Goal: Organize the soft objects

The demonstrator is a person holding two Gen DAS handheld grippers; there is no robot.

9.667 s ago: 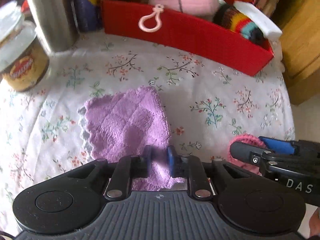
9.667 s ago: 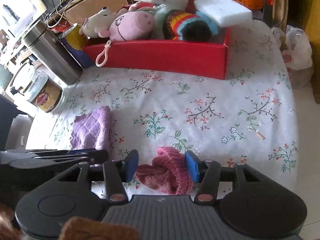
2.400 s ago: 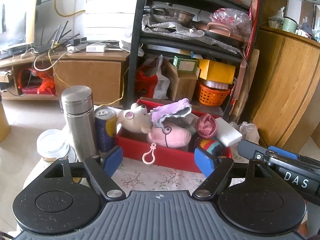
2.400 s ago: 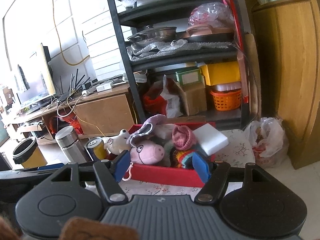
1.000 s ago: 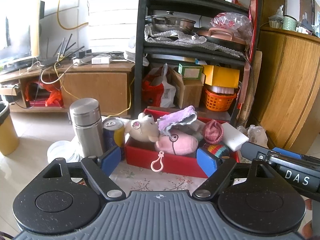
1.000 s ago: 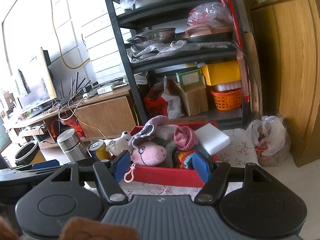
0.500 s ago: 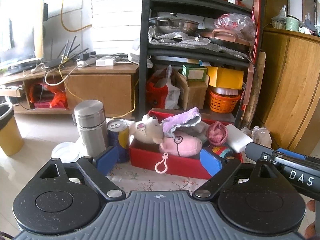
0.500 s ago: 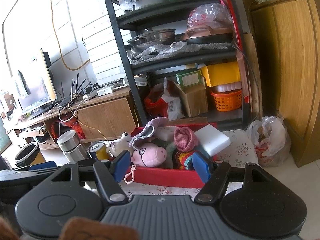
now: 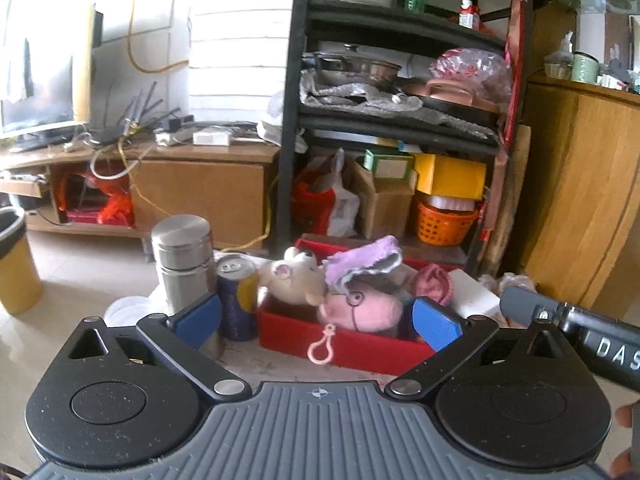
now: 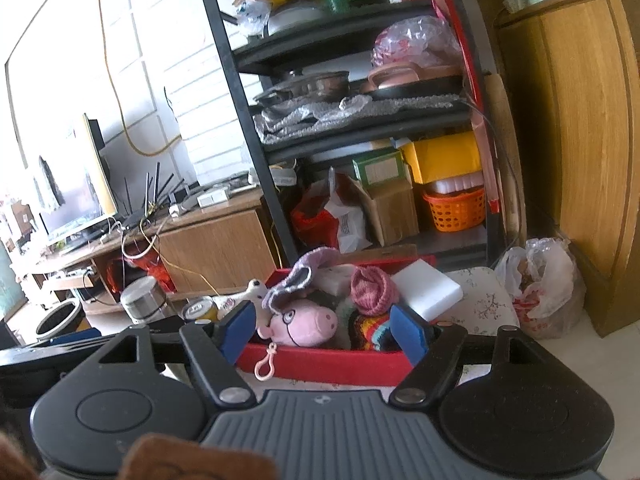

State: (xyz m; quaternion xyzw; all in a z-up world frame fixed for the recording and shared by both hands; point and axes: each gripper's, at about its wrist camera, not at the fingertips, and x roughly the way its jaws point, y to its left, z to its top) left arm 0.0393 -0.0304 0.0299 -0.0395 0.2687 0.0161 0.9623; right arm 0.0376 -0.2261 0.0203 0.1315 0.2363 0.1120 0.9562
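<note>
A red box (image 9: 340, 344) (image 10: 328, 364) on the flowered tablecloth holds the soft things: a purple cloth (image 9: 362, 260) (image 10: 296, 274) on top, a pink pig plush (image 9: 360, 310) (image 10: 306, 322), a cream mouse plush (image 9: 292, 278), a pink knitted hat (image 9: 434, 284) (image 10: 374, 290), a striped knit piece (image 10: 370, 330) and a white sponge block (image 10: 426, 288). My left gripper (image 9: 316, 320) is held back from the box, its jaws opening wide with nothing between them. My right gripper (image 10: 322, 332) is also held back, jaws opening and empty.
A steel flask (image 9: 182, 256) and a blue-yellow can (image 9: 236, 292) stand left of the box. Behind it are a black shelf rack (image 9: 400, 120) with pots and boxes, a wooden cabinet (image 9: 580, 200) at right, and a plastic bag (image 10: 540, 284) on the floor.
Both grippers' jaws have spread wider, the left one most. Neither hand has shifted noticeably, and the box's contents lie as before.
</note>
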